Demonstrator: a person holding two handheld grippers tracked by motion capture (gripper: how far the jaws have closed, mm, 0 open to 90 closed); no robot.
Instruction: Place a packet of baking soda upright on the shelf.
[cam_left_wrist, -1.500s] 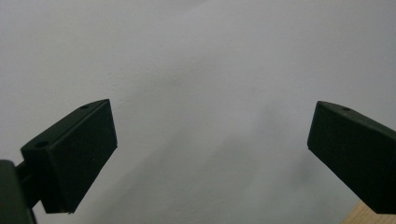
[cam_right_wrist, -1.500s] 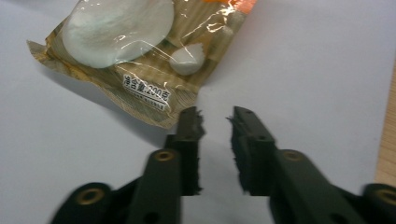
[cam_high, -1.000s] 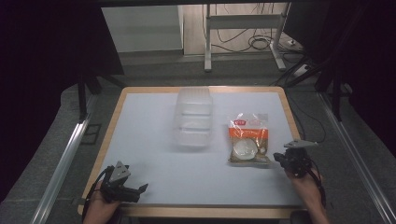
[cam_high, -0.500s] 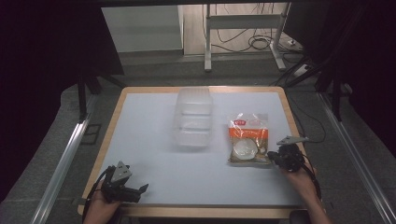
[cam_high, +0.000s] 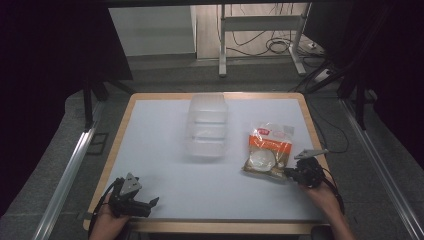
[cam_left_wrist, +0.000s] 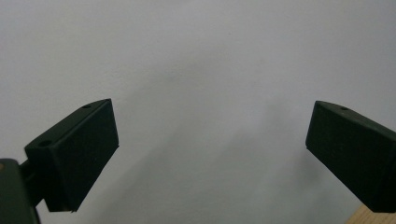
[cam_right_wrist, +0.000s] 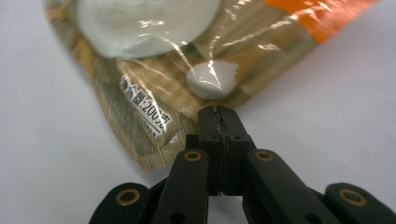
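From above, the food pouch (cam_high: 266, 152) lies flat on the right half of the white table (cam_high: 165, 150), just beside the clear plastic container (cam_high: 206, 125), with bare tabletop around the left gripper (cam_high: 131, 196) at the near left edge; since a second ago the right gripper (cam_high: 291, 174) has edged left onto the pouch's near right corner. The left gripper view shows its jaws spread wide over bare tabletop. In the right gripper view, the right gripper (cam_right_wrist: 219, 114) is pinched together on the pouch's (cam_right_wrist: 187, 60) edge.

snack bag (cam_right_wrist: 154, 93) | white label on brown edge | reads "200" after small unreadable characters
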